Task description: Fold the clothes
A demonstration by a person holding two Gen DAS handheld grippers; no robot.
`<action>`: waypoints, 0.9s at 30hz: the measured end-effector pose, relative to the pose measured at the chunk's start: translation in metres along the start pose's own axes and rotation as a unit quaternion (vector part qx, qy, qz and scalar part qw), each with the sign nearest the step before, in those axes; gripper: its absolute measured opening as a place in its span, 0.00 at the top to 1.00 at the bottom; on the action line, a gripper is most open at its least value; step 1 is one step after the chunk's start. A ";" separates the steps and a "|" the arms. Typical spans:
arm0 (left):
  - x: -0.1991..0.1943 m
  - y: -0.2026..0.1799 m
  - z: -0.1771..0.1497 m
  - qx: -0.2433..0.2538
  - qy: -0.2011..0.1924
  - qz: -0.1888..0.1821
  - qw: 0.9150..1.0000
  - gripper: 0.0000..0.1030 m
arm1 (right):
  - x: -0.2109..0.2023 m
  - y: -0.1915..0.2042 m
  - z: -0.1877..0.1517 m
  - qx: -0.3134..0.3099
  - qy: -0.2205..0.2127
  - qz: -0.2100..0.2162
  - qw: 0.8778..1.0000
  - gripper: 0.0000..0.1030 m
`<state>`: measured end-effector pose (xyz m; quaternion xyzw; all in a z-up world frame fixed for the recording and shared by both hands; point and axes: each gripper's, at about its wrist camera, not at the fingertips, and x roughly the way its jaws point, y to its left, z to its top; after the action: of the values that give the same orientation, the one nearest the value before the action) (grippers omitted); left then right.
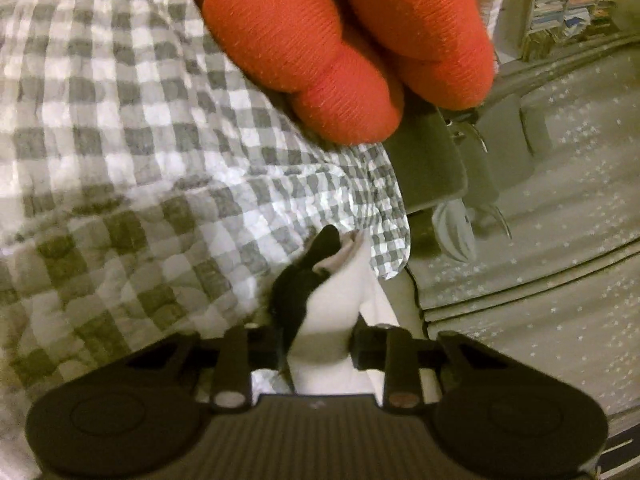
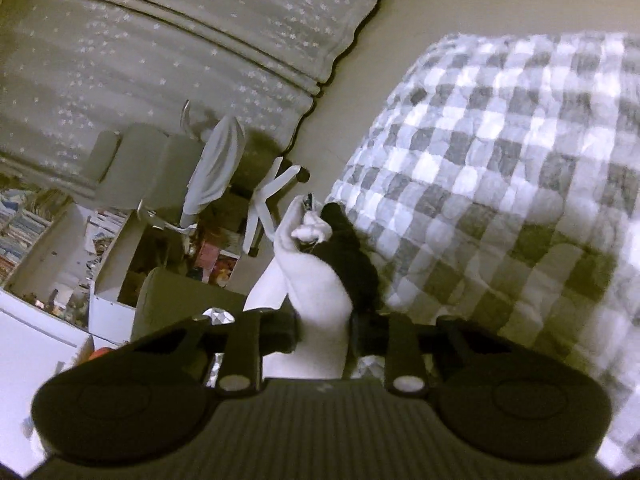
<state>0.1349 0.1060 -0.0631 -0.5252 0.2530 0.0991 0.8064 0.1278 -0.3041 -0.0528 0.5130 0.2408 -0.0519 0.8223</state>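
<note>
Both the left gripper (image 1: 316,344) and right gripper (image 2: 324,336) clamp the white-and-black cloth garment (image 1: 332,304), its length running up-frame from each.

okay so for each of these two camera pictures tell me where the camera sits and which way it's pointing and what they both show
Left wrist: sits on the left hand-held gripper, facing along its fingers across the checkered blanket; a red-gloved hand shows at the top.
Right wrist: sits on the right hand-held gripper, facing a desk chair and curtain, with the blanket at right; no hand shows.
Shared: each gripper is clamped on a black-and-white garment; also blanket, chair, curtain.
</note>
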 end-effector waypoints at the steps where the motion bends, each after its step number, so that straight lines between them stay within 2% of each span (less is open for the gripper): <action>1: -0.004 -0.001 0.001 0.004 -0.001 0.000 1.000 0.73 | -0.003 0.003 0.000 -0.007 -0.001 0.001 1.000 0.76; 5: -0.018 -0.002 0.001 0.014 -0.001 0.006 1.000 0.73 | -0.015 0.013 -0.002 -0.025 -0.003 0.000 1.000 0.77; 15: -0.075 0.016 -0.009 0.017 0.010 0.029 0.999 0.73 | -0.053 0.009 -0.021 -0.002 0.021 -0.039 0.999 0.77; 22: -0.113 0.042 -0.021 0.004 0.022 0.041 0.999 0.73 | -0.081 0.003 -0.035 -0.003 0.039 -0.054 0.998 0.77; 27: -0.124 0.061 -0.027 -0.009 0.033 0.041 0.999 0.71 | -0.090 -0.007 -0.041 -0.012 0.051 -0.056 0.997 0.76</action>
<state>-0.0048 0.1212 -0.0571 -0.5244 0.3004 0.1169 0.7881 0.0326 -0.2857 -0.0327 0.4913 0.3110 -0.0686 0.8107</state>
